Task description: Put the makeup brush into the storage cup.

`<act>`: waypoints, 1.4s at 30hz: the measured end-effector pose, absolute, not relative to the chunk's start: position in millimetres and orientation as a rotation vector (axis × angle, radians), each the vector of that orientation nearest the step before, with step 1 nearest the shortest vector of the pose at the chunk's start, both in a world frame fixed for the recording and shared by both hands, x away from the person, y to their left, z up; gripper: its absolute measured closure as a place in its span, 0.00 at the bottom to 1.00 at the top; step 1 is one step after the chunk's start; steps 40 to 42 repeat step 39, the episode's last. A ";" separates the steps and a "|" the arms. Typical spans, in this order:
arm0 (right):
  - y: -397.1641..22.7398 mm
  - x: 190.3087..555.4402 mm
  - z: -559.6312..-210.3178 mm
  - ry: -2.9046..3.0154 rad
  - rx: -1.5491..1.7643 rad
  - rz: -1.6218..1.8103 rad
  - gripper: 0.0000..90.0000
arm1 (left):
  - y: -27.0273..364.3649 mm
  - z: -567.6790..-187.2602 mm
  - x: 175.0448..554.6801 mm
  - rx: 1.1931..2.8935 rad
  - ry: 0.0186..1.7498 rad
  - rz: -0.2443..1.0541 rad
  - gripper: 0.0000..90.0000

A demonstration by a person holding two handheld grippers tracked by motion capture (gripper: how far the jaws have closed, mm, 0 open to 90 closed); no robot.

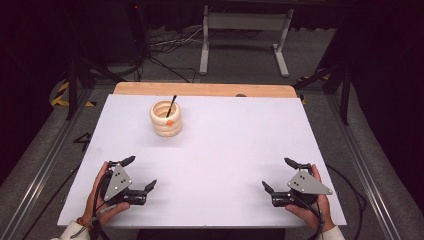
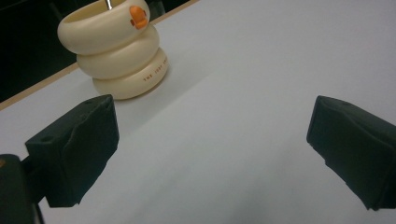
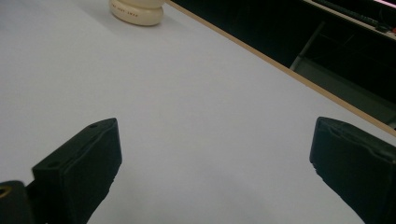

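Cream holder (image 1: 166, 120) stands upright; its pen (image 1: 171, 105) leans away, tip up.

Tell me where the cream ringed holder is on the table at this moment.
In the high view the cream ringed holder stands at the far left of the white table, near its wooden back edge, well ahead of the left gripper.

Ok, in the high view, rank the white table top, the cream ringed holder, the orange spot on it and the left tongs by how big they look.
Largest to smallest:
1. white table top
2. left tongs, though nearer the camera
3. cream ringed holder, close to the tongs in apparent size
4. orange spot
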State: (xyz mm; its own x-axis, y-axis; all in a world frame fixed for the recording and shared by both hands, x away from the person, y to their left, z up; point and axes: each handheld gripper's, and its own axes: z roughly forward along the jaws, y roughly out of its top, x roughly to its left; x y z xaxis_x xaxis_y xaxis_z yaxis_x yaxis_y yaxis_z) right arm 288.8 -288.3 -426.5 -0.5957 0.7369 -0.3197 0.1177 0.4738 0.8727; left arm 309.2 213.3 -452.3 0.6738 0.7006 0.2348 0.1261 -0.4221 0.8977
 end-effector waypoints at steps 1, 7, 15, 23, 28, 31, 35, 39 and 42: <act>-288.3 289.0 -426.8 2.018 0.705 1.117 0.03 | 213.6 -452.3 309.6 1.929 0.643 0.754 0.03; -289.8 289.4 -426.7 2.013 0.711 1.122 0.03 | 213.9 -453.8 310.5 1.934 0.650 0.745 0.03; -290.3 289.9 -427.1 2.014 0.711 1.122 0.03 | 213.4 -453.6 311.0 1.934 0.654 0.750 0.03; -290.6 290.7 -428.1 2.017 0.714 1.119 0.03 | 213.7 -453.3 311.6 1.931 0.656 0.749 0.03; -291.7 290.7 -428.9 2.013 0.721 1.114 0.03 | 213.6 -453.4 311.5 1.934 0.657 0.747 0.04; -291.9 290.1 -428.9 2.014 0.718 1.114 0.03 | 212.5 -453.4 311.4 1.935 0.650 0.745 0.04; -291.9 290.5 -428.2 2.011 0.716 1.116 0.03 | 212.2 -453.7 312.0 1.938 0.650 0.743 0.04; -293.4 290.7 -427.7 2.007 0.723 1.122 0.04 | 212.4 -452.8 312.1 1.936 0.645 0.750 0.04; -293.4 290.7 -427.7 2.007 0.723 1.122 0.04 | 212.4 -452.8 312.1 1.936 0.645 0.750 0.04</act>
